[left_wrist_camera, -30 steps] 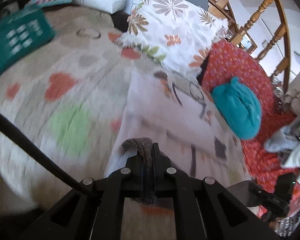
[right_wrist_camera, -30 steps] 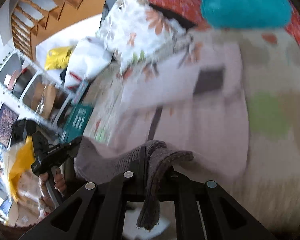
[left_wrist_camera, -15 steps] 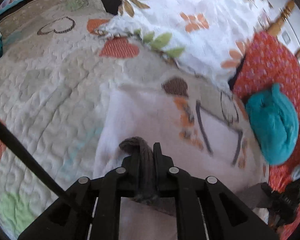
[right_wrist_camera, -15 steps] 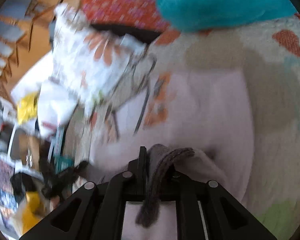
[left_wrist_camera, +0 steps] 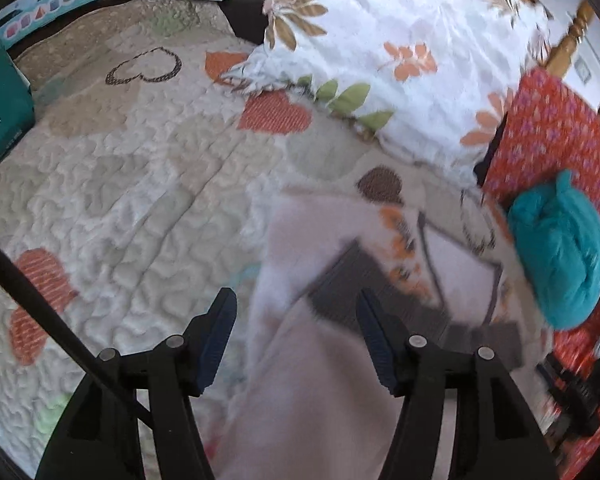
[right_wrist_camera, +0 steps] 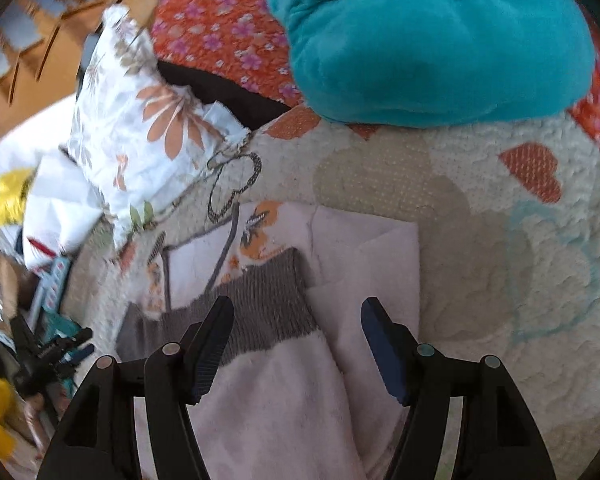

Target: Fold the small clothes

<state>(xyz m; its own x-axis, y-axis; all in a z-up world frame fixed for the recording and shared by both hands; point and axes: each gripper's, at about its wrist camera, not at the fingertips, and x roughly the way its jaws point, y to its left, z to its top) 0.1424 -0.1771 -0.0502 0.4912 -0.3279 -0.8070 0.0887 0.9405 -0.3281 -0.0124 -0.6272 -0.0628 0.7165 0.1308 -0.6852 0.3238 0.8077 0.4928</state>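
A small pale pink garment (left_wrist_camera: pixel 316 364) with a grey ribbed band (right_wrist_camera: pixel 268 300) and an orange flower print (right_wrist_camera: pixel 260 232) lies folded over on the quilt. My left gripper (left_wrist_camera: pixel 296 312) hovers just above its left part, jaws opening, the fabric beneath them but loose from the pads. My right gripper (right_wrist_camera: pixel 298 320) hangs over the grey band with its jaws opening wide, nothing pressed between the pads. The lower half of the garment (right_wrist_camera: pixel 276 408) is doubled onto the printed front.
The quilt (left_wrist_camera: pixel 132 184) with heart patches covers the bed. A floral pillow (left_wrist_camera: pixel 400 36) lies beyond the garment, a teal fleece bundle (right_wrist_camera: pixel 432 36) sits on a red flowered cloth (left_wrist_camera: pixel 556 136). A green box (left_wrist_camera: pixel 0 108) stands at the left edge.
Both grippers carried the garment's grey edge forward over the printed front, then let go: the jaws were shut on the band and now stand apart with the fabric lying flat.
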